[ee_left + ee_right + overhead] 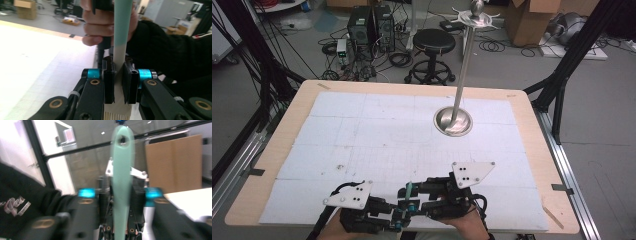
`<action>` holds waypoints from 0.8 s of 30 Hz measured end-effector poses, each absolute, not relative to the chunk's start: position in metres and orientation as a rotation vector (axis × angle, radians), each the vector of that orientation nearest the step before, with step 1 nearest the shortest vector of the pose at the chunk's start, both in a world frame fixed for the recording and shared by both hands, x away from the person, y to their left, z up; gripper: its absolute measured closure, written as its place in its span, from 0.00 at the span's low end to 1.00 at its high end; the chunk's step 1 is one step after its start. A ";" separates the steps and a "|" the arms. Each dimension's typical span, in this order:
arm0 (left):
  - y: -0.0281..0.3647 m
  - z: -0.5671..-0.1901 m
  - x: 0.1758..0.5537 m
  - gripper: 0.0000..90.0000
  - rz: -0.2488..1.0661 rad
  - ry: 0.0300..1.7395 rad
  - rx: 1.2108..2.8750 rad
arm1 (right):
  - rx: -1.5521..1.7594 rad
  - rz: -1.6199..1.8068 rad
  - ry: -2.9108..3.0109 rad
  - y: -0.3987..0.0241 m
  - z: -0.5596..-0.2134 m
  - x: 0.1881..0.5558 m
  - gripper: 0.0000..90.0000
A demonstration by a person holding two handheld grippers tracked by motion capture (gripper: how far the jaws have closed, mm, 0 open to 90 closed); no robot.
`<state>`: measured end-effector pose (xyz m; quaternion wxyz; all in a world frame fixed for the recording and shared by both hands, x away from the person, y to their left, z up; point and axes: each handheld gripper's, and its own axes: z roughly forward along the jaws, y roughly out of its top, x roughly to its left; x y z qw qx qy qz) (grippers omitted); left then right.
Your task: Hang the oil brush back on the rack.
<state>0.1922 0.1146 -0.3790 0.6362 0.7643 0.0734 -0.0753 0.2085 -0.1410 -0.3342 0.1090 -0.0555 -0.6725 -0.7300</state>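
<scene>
A brush with a teal handle (122,25) and a pale head with bristles at its base is held between both grippers near the table's front edge. My left gripper (118,62) is shut on the pale part just above the bristles. My right gripper (121,192) is shut on the teal handle (121,170), whose tip has a hanging hole. From the high view, the left gripper (399,212) and the right gripper (412,196) meet jaw to jaw, with the brush (409,189) a short teal strip between them.
A metal stand with a round base (453,121) rises from the white mat (362,135) at mid-right; its pole carries hooks at the top (475,17). A stool (433,42), computer boxes and cables lie on the floor beyond the table.
</scene>
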 end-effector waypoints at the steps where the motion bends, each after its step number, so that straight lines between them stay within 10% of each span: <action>1: 0.115 -0.379 0.193 0.91 -0.151 0.187 1.748 | -0.215 -2.160 -1.988 -0.141 -0.334 0.208 0.50; 7: 0.122 -0.377 0.196 0.90 0.031 0.364 1.762 | -0.518 -2.230 -2.129 -0.145 -0.334 0.206 0.23; 24: 0.118 -0.382 0.193 0.90 0.345 0.675 1.781 | -0.886 -2.295 -2.410 -0.119 -0.329 0.195 0.35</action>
